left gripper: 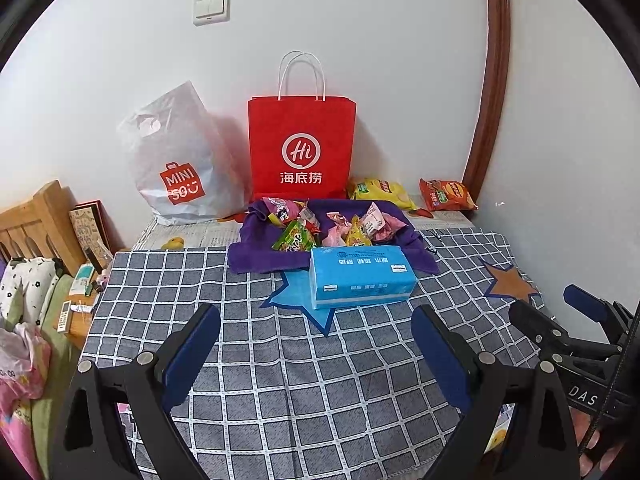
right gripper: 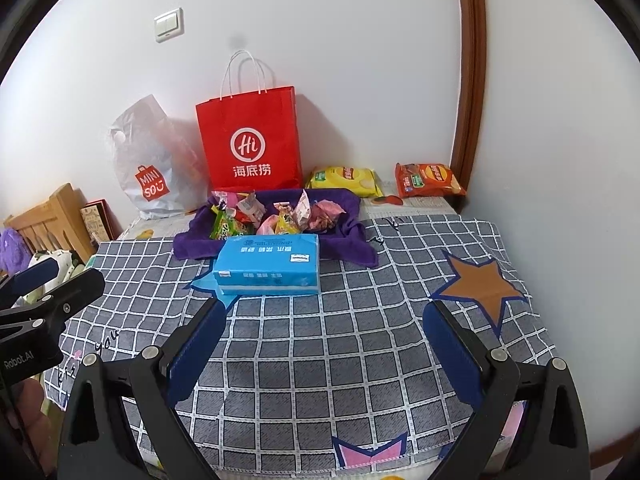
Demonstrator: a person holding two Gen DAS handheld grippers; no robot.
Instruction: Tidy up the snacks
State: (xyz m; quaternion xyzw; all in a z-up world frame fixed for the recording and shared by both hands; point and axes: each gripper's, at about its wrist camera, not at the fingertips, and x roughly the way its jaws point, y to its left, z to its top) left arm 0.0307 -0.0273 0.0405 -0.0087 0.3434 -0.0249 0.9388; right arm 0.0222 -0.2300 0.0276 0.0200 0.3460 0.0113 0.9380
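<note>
haidilao "hi" red bag (left gripper: 301, 148) beside white miniso bag (left gripper: 180, 168)

Tissue pack (left gripper: 362, 276) hides the purple cloth's (left gripper: 256, 256) front edge and part of the snack pile (left gripper: 320, 226). Red bag (left gripper: 302, 148) base hidden behind snacks. Small wrapper text unreadable.
</note>
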